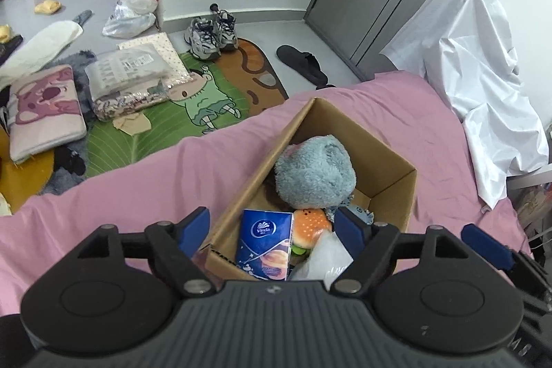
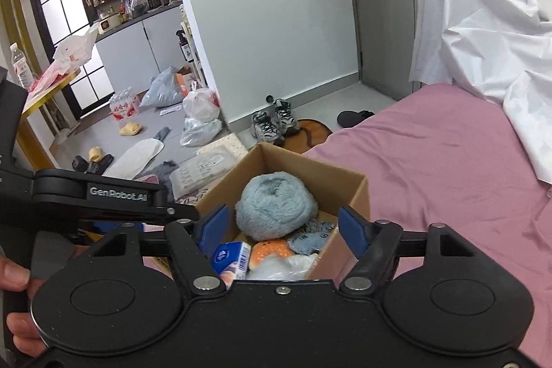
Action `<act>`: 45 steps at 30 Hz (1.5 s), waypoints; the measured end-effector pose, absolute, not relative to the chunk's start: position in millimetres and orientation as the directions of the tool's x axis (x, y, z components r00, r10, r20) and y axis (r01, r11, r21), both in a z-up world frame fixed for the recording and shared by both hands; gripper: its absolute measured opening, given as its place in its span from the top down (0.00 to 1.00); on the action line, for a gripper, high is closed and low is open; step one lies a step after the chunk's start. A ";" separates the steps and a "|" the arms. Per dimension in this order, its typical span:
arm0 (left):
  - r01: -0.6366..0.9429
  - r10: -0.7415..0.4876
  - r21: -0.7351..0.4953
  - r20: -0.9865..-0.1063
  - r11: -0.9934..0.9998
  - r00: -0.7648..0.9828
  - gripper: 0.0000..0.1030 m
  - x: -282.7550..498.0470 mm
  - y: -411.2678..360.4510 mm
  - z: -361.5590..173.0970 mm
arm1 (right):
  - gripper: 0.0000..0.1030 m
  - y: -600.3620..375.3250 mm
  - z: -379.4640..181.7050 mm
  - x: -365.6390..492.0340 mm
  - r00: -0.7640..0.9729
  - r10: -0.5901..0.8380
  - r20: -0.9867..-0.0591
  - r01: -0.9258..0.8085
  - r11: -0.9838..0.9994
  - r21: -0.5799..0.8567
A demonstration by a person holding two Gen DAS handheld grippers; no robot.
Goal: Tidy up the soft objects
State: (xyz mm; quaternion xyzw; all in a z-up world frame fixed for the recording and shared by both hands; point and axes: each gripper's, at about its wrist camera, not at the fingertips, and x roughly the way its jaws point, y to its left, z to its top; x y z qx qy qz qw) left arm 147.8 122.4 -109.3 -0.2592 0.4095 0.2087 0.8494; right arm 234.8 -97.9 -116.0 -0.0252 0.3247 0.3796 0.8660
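An open cardboard box [image 1: 390, 183] stands on the pink bed; it also shows in the right wrist view [image 2: 348, 192]. Inside lie a fluffy blue-grey plush [image 1: 315, 173] [image 2: 272, 209], a blue Vinda tissue pack [image 1: 267, 244] [image 2: 231, 256], an orange burger toy [image 1: 310, 225] [image 2: 270, 250], a clear plastic bag [image 1: 326, 259] [image 2: 281, 266] and a grey patterned fabric item [image 2: 310, 235]. My left gripper [image 1: 274, 226] is open and empty just above the box's near end. My right gripper [image 2: 281, 228] is open and empty over the box too.
The pink bed sheet [image 1: 138, 181] [image 2: 448, 168] surrounds the box. A white plastic cover [image 1: 483, 85] [image 2: 483, 33] drapes at the right. On the floor lie packaged bedding [image 1: 131, 81], a pink cushion [image 1: 45, 111], sneakers [image 1: 212, 33] [image 2: 274, 121], a black slipper [image 1: 303, 62] and bags.
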 end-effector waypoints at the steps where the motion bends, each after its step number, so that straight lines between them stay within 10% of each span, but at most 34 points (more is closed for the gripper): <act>1: -0.565 0.147 -0.261 -0.804 0.783 0.577 0.24 147.0 120.9 -106.9 | 0.33 -101.7 -115.2 235.5 0.505 0.641 -0.579 -0.664 0.717 0.214; 45: -0.315 0.104 -0.135 -0.763 0.939 0.638 0.03 78.4 58.2 -24.2 | 0.00 -223.3 -70.4 159.0 0.610 0.547 -0.573 -0.441 0.835 0.329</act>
